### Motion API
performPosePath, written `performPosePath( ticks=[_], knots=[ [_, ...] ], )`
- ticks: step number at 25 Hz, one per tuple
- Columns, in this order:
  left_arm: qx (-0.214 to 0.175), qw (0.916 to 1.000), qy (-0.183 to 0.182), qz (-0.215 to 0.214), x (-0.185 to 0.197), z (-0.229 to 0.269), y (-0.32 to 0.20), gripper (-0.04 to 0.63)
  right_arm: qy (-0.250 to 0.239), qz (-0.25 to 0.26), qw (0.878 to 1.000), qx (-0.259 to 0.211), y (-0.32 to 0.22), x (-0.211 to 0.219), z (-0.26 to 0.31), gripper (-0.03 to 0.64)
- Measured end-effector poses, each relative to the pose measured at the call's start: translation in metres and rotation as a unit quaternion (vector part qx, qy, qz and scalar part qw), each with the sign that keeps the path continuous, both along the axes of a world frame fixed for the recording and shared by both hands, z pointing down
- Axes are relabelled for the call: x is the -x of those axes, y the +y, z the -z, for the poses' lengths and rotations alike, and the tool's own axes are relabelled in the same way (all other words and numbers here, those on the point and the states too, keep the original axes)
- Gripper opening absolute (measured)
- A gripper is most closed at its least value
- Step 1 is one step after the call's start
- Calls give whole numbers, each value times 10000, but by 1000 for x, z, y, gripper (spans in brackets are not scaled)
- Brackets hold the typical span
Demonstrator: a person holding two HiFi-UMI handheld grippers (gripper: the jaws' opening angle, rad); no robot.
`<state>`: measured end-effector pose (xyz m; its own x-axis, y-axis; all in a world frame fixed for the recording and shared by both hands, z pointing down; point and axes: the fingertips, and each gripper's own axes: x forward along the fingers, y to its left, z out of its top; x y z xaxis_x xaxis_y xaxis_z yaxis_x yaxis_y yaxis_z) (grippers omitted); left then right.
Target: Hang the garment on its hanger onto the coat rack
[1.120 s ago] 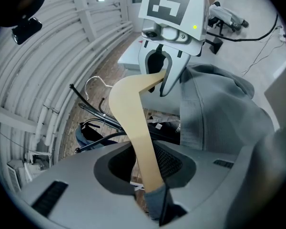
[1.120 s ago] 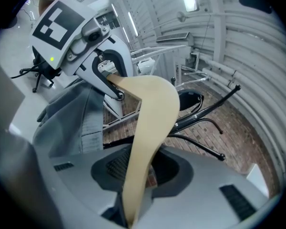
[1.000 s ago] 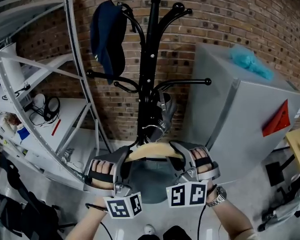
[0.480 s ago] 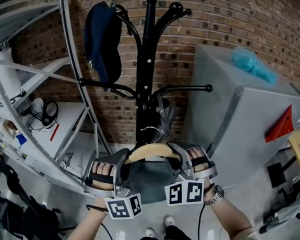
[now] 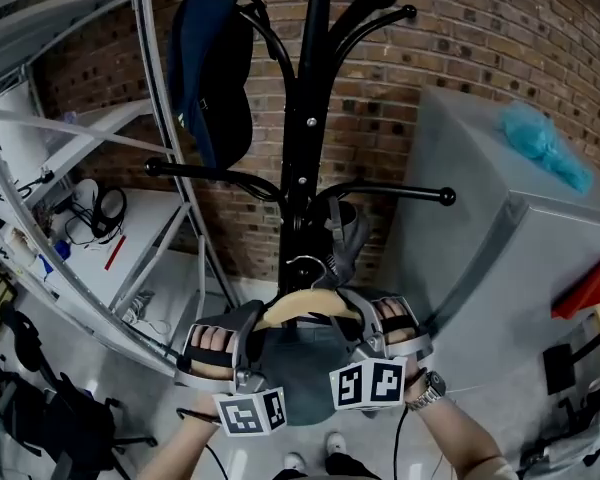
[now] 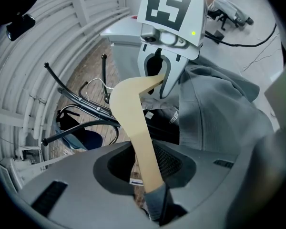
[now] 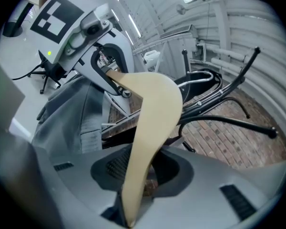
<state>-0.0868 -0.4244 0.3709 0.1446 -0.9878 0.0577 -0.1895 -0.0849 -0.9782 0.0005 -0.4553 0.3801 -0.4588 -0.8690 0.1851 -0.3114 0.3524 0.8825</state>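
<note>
A pale wooden hanger (image 5: 305, 304) carries a grey garment (image 5: 298, 373) that hangs down between my hands. My left gripper (image 5: 250, 320) is shut on the hanger's left end and my right gripper (image 5: 360, 314) is shut on its right end. The left gripper view has the wooden arm (image 6: 133, 128) running up from my left gripper (image 6: 153, 205) to the other gripper. The right gripper view shows the hanger (image 7: 152, 123) pinched in my right gripper (image 7: 128, 210). The hanger's metal hook (image 5: 303, 266) sits close in front of the black coat rack (image 5: 308, 118), below its lower arms (image 5: 390, 190).
A dark blue cap (image 5: 212, 68) hangs on an upper left arm of the rack. A grey cabinet (image 5: 500, 258) stands close on the right with a teal bundle (image 5: 545, 143) on top. White curved shelving (image 5: 70, 198) fills the left. A brick wall is behind.
Both grippers keep the same hold on the hanger. The hanger has come a little closer to the rack's lower arms, and the rack now fills more of the head view.
</note>
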Motion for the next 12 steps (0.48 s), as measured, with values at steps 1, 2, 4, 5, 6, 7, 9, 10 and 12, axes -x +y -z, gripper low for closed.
performPosePath(
  ticks=[1, 2, 4, 5, 6, 7, 9, 10, 12],
  knots=[
    [40, 10000, -4, 49, 1, -4, -3, 97, -1, 24, 10000, 29, -3, 1, -4, 110],
    [81, 9999, -11, 98, 2, -8, -6, 97, -2, 49, 10000, 59, -6, 2, -8, 110],
    [158, 9997, -16, 172, 2, -15, -12, 97, 3, 84, 9999, 126, -12, 2, -16, 110],
    [190, 9996, -14, 198, 2, -19, -14, 97, 6, 91, 9998, 154, -16, 2, -20, 110],
    [214, 9995, -10, 221, 2, -22, -16, 97, 6, 97, 9998, 180, -19, 2, -23, 110],
    [233, 9994, -7, 245, 2, -24, -19, 97, 1, 107, 9997, 206, -22, 2, -26, 110],
    [265, 9992, 8, 300, 3, -30, -23, 97, 4, 148, 9996, 238, -27, 3, -31, 110],
    [277, 9991, 15, 329, 3, -33, -26, 97, 35, 170, 9996, 224, -29, 4, -34, 113],
    [303, 9988, 18, 383, 4, -38, -31, 97, 138, 198, 9996, 172, -35, 5, -39, 114]
  ],
)
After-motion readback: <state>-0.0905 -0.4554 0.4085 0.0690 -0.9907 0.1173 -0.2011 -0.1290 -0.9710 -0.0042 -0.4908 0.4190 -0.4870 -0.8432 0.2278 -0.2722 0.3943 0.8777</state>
